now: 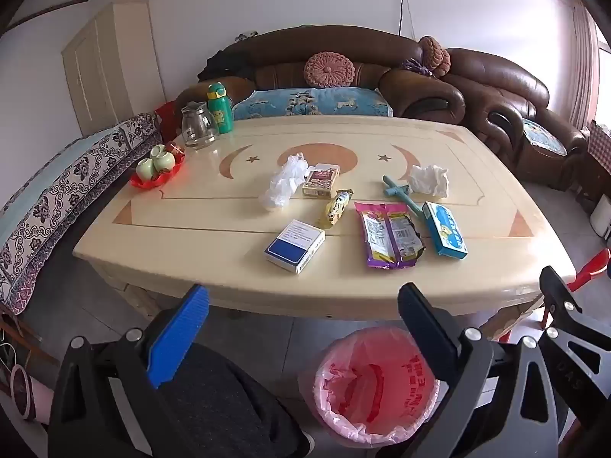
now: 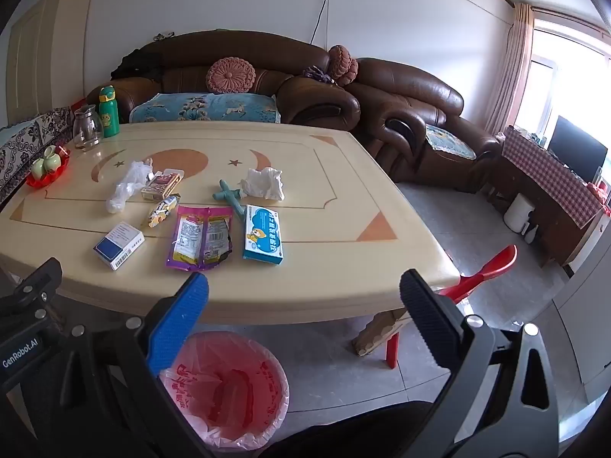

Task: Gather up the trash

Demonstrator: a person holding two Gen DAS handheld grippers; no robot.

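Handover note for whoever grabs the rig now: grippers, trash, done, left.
Left gripper and right gripper: both open, empty, short of the table.
Bin with pink liner on the floor below the near edge, looks empty.
Done: nothing binned yet.
Left on the table: blue-white box, purple wrapper, light blue box, yellow wrapper, tissue, plastic bag.

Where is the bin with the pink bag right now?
The bin with the pink bag stands on the floor just in front of the table's near edge, low in both wrist views, below the purple snack wrapper.
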